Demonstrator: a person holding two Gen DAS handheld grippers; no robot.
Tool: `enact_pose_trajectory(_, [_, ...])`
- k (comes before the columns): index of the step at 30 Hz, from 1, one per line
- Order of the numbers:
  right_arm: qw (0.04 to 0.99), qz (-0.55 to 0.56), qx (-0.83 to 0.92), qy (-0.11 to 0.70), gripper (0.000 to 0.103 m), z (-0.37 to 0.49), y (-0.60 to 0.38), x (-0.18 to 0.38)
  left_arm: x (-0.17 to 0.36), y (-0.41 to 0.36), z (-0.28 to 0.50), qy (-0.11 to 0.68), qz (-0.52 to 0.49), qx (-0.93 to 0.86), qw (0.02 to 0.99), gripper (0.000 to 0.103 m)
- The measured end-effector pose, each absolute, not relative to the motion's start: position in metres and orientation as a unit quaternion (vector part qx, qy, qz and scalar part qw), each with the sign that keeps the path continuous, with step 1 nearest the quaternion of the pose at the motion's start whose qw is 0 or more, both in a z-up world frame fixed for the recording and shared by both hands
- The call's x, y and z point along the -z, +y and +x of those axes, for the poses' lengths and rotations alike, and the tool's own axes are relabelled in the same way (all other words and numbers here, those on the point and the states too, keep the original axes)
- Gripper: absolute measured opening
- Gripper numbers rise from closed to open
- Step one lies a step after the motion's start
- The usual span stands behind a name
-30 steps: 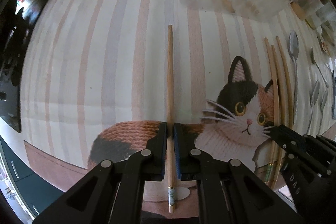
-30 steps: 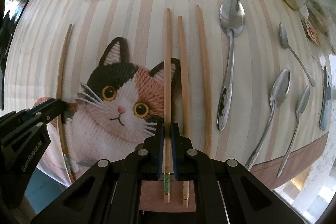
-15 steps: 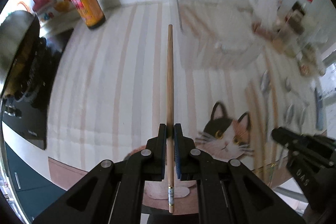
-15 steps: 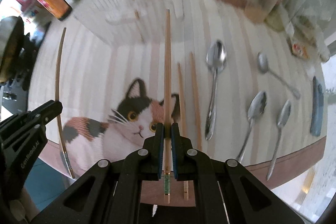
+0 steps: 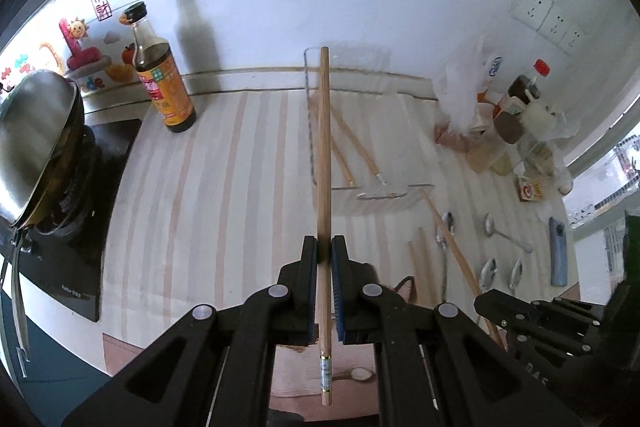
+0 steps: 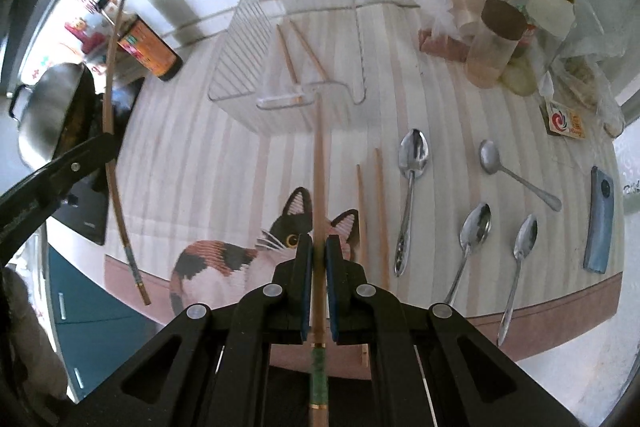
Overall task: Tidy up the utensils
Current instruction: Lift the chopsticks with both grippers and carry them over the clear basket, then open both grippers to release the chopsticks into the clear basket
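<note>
In the left wrist view, the left gripper (image 5: 324,263) is clamped on a wooden chopstick (image 5: 323,163) that runs straight ahead between its blue pads, lifted clear of the striped cat-print mat (image 5: 208,211) on the bench. Ahead stands a clear plastic organizer (image 5: 360,131) holding two chopsticks (image 5: 360,147) that lie slanted inside. A sauce bottle (image 5: 162,83) stands at the mat's far left corner, a wok (image 5: 36,135) beside it. The right gripper's black body shows at lower right.

In the right wrist view, the right gripper (image 6: 315,259) is closed on a second chopstick (image 6: 319,163), also held above the mat. The organizer (image 6: 304,59) lies just beyond its tip, with two chopsticks (image 6: 298,55) inside. Two more chopsticks (image 6: 374,211) and four spoons (image 6: 412,187) lie on the mat to the right, a phone (image 6: 600,223) near the edge. Jars and bags (image 6: 496,39) crowd the far right corner.
</note>
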State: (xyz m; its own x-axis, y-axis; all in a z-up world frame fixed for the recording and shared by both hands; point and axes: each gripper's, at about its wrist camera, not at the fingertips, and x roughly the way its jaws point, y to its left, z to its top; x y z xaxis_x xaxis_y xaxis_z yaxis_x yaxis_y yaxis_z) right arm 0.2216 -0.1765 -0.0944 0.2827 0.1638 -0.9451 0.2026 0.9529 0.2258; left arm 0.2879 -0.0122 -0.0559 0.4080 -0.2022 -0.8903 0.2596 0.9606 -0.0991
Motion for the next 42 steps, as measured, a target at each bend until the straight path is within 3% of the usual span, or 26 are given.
enact_pose_trajectory(7, [0.799, 0.184, 0.001, 0.572, 0.007, 0.226, -0.187, 0.067, 0.052, -0.029, 0.309, 0.544, 0.001, 0.166, 0.823, 0.004])
enact_pose_trajectory(13, [0.804, 0.221, -0.005, 0.552, 0.007, 0.281, -0.209, 0.06, 0.061, -0.056, 0.377, 0.583, -0.039, 0.192, 0.789, 0.004])
enact_pose_trajectory(20, [0.783, 0.225, 0.006, 0.58, 0.007, 0.391, -0.237, 0.103, 0.099, -0.071, 0.466, 0.633, -0.055, 0.169, 0.753, 0.005])
enact_pose_trajectory(26, [0.759, 0.217, 0.01, 0.614, 0.008, 0.458, -0.246, 0.147, 0.109, -0.075, 0.492, 0.641, -0.033, 0.143, 0.753, 0.007])
enact_pose_trajectory(28, [0.754, 0.224, 0.006, 0.618, 0.019, 0.463, -0.249, 0.153, 0.105, -0.073, 0.489, 0.63, -0.017, 0.132, 0.765, 0.007])
enact_pose_trajectory(30, [0.755, 0.235, 0.006, 0.612, 0.029, 0.459, -0.253, 0.155, 0.101, -0.066, 0.482, 0.615, -0.005, 0.114, 0.78, 0.012])
enact_pose_trajectory(35, [0.771, 0.219, 0.02, 0.598, 0.034, 0.436, -0.257, 0.144, 0.093, -0.052, 0.455, 0.566, 0.043, 0.06, 0.821, 0.062])
enact_pose_trajectory(37, [0.783, 0.206, 0.032, 0.586, 0.04, 0.418, -0.258, 0.135, 0.089, -0.048, 0.439, 0.54, 0.055, 0.046, 0.838, 0.07])
enact_pose_trajectory(41, [0.809, 0.186, 0.052, 0.555, 0.053, 0.381, -0.264, 0.119, 0.087, -0.042, 0.403, 0.495, 0.063, 0.03, 0.866, 0.103])
enact_pose_trajectory(42, [0.814, 0.181, 0.058, 0.548, 0.056, 0.37, -0.263, 0.117, 0.088, -0.042, 0.394, 0.49, 0.064, 0.032, 0.869, 0.103])
